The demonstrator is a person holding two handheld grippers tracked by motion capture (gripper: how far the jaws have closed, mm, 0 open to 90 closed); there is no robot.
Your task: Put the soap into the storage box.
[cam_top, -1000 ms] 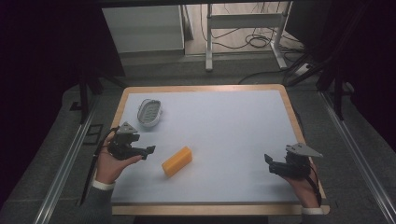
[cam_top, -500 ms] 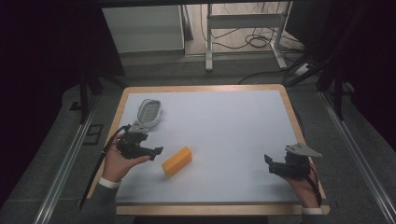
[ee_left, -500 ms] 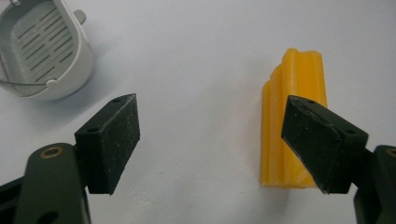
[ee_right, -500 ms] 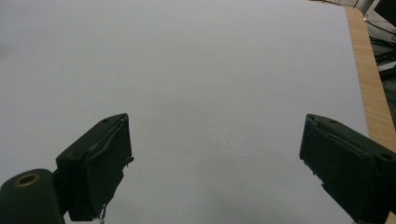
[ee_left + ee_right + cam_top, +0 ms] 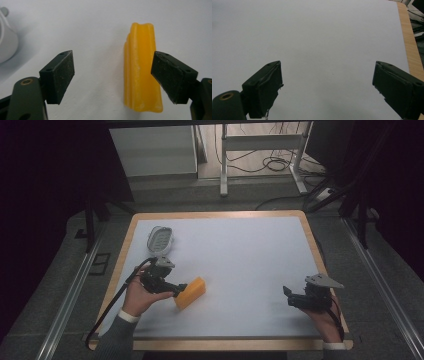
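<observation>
A yellow-orange bar (image 5: 190, 292) lies on the white table top at front left. My left gripper (image 5: 178, 289) is at the bar's near end, open. In the left gripper view the bar (image 5: 141, 72) stands lengthwise between the two jaws, close against the right one, with a wide gap to the left one; the left gripper (image 5: 112, 77) does not clamp it. My right gripper (image 5: 290, 297) rests near the front right corner, open, with bare table between its jaws (image 5: 328, 87).
A white oval dish with a ribbed inside (image 5: 160, 239) sits at the back left, its rim (image 5: 6, 42) showing at the left edge of the left gripper view. The table's wooden edge (image 5: 320, 255) runs close to the right hand.
My left gripper has moved right and toward the bar, from beside the dish to the bar's near end. The right gripper has stayed put.
</observation>
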